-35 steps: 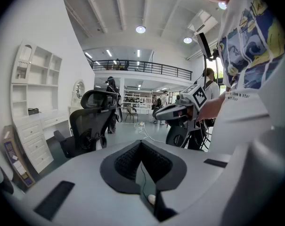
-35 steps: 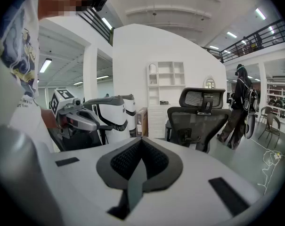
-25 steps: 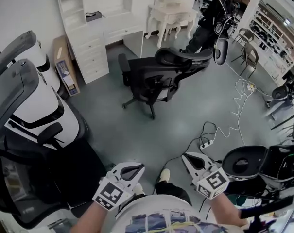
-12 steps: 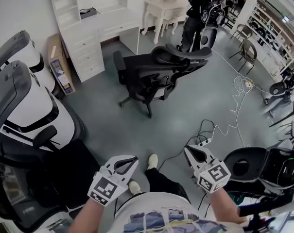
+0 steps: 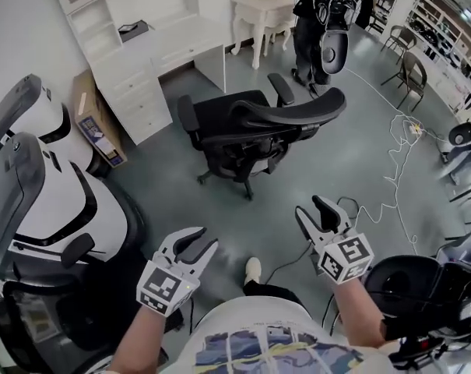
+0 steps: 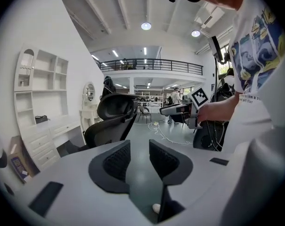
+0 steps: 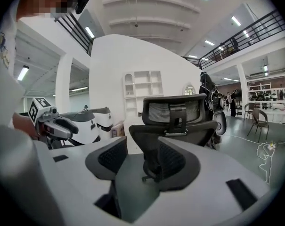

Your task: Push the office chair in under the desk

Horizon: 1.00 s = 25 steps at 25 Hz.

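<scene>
Grey floor (image 5: 328, 158), left gripper (image 5: 204, 238) and right gripper (image 5: 313, 207) just opening, part-open, empty, office chair (image 5: 243, 127) well apart

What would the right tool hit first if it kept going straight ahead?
Probably the office chair, at its backrest, across the floor. The right tool has just been opening its jaws, nothing between them.

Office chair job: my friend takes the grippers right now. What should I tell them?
Left gripper: open, nothing between the jaws; they have just been opening.
Right gripper: open and empty too, jaws also just been opening.
Office chair: out on the floor, apart from the white desk, backrest toward you, untouched.
Done: nothing yet.
Left: go up to the backrest and push the chair in under the desk.
</scene>
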{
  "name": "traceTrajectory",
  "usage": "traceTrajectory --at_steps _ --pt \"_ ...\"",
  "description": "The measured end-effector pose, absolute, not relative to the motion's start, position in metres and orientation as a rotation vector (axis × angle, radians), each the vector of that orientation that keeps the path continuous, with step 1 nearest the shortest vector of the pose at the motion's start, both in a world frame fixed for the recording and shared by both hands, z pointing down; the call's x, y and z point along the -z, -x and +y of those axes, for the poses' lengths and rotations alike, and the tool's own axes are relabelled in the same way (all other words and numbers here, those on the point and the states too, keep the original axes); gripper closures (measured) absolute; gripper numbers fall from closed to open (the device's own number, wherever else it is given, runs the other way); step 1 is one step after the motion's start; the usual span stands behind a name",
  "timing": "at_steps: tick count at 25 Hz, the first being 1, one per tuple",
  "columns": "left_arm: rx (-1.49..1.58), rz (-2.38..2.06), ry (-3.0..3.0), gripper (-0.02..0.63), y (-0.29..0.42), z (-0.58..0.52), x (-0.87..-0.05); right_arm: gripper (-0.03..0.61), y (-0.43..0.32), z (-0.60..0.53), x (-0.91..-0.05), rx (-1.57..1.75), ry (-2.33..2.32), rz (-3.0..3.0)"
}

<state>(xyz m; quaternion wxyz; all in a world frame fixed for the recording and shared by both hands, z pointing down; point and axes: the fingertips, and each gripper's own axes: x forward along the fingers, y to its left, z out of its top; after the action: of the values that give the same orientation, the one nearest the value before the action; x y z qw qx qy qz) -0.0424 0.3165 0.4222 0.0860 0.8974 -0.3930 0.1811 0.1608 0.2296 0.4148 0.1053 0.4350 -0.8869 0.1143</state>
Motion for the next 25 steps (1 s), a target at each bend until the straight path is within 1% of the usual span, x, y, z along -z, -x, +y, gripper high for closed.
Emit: traceTrajectory --at_steps 2,8,15,22,25 --pt "-0.554 -1.200 -2.668 0.472 0.041 0.285 -0.421 0.334 -0.167 0.200 -0.413 -0.340 -1.307 -2.614" --pt "-0.586 -1.260 -2.644 0.441 0.041 0.206 -0.426 0.302 -0.181 0.124 -0.413 -0.356 -1.347 -2.633" --pt "-0.685 -1.240 -2.662 0.407 0.052 0.122 -0.441 0.259 -0.177 0.068 -0.425 -0.412 -1.421 -2.583" --pt "-0.869 -1.040 -2.734 0.349 0.048 0.061 -0.480 0.245 -0.169 0.047 -0.433 -0.452 -1.466 -2.509" --pt "-0.961 -0.927 -2.748 0.347 0.043 0.047 -0.501 0.247 -0.164 0.040 -0.434 -0.451 -1.469 -2.501"
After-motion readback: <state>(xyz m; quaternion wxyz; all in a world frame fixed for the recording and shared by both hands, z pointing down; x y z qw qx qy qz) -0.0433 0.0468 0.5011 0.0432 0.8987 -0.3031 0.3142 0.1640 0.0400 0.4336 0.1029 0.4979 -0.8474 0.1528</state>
